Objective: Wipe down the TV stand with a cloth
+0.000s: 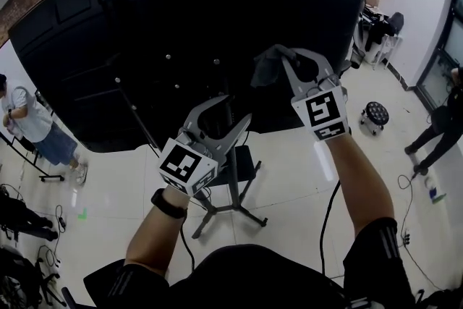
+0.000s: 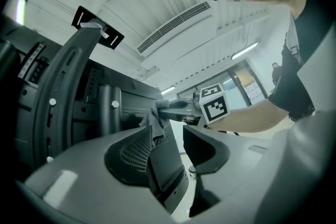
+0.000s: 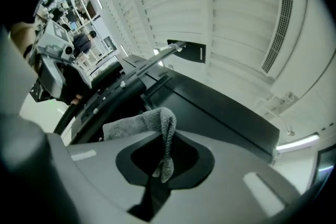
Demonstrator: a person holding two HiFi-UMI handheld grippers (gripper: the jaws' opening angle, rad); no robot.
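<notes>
The big black TV panel (image 1: 181, 25) shows its back, carried on a black stand with a column and splayed legs (image 1: 230, 188). A grey cloth (image 1: 266, 70) hangs against the panel's lower edge, and my right gripper (image 1: 283, 58) is shut on it. In the right gripper view the cloth (image 3: 157, 123) folds over and is pinched between the jaws of the right gripper (image 3: 164, 152). My left gripper (image 1: 235, 109) is open and holds nothing, just in front of the stand column. The left gripper view looks past the left gripper (image 2: 168, 136) to the cloth (image 2: 156, 122) and the right gripper's marker cube (image 2: 214, 105).
A person (image 1: 32, 123) stands at the left beside a rack. Another person (image 1: 443, 119) is at the right. A small wheeled stool (image 1: 375, 116) sits on the pale floor right of the TV. Cables trail over the floor (image 1: 329, 213) near my feet.
</notes>
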